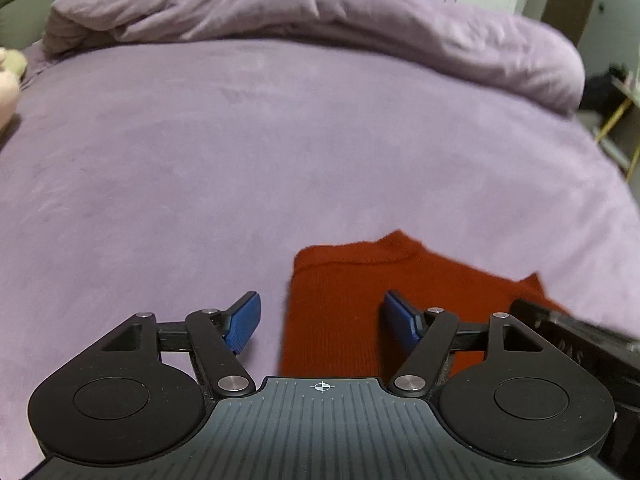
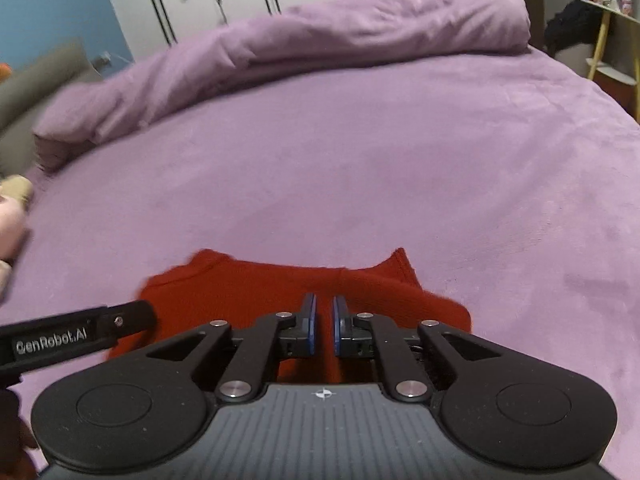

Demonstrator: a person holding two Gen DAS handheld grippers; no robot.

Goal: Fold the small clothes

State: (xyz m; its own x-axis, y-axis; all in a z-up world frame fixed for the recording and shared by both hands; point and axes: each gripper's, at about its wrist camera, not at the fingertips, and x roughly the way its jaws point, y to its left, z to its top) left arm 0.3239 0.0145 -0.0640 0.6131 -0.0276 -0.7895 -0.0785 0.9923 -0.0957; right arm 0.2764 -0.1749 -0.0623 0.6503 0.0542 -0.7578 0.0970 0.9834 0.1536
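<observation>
Red garment [image 1: 340,304] ribbed knit; purple bedcover [image 1: 240,152] matt plush

- The near part of the red garment [image 1: 336,312] lay hidden under the left gripper [image 1: 320,320] body.
- In the right wrist view, the right gripper [image 2: 324,326] covered the garment's near edge, so whether its narrow-set jaws pinched cloth could not be told.
- A pinkish soft thing [image 2: 10,220] left of the garment was cut off and blurred.

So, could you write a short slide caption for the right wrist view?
Right gripper, jaws nearly closed, above a red garment lying on the purple bed cover.
</observation>
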